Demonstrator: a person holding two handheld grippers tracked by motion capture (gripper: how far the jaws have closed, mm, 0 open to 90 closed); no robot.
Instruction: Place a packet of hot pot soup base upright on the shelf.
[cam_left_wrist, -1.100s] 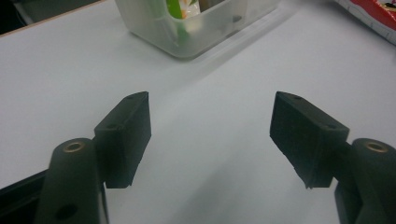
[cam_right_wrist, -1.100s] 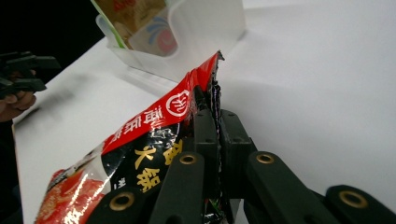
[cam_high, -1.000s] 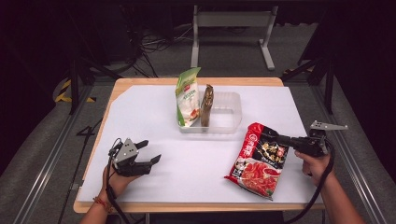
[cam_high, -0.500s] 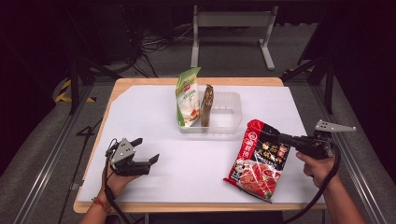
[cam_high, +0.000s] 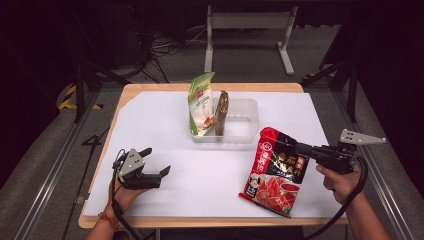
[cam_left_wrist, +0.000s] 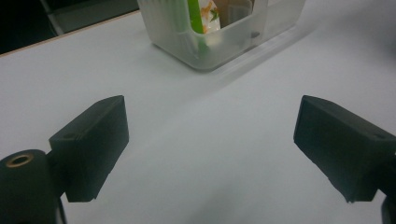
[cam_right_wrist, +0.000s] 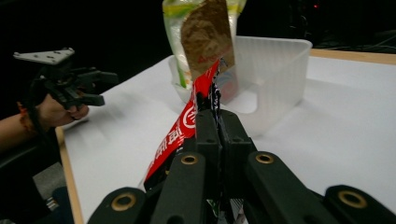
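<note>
At the near left of the bench, the left tongs rest low over the white cover in the person's left hand. Their jaws have just been opening and now stand wide apart with nothing between them. At the near right, the right tongs are clamped tight on the right edge of a red packet (a printed food pouch, by the look of it). The packet's far end seems lifted, while its near corner looks to be touching the bench, though the high view leaves that unclear. Farther off, near the middle of the bench, sits a clear plastic tub. A green packet and a brown packet stand upright in its left part, side by side.
</note>
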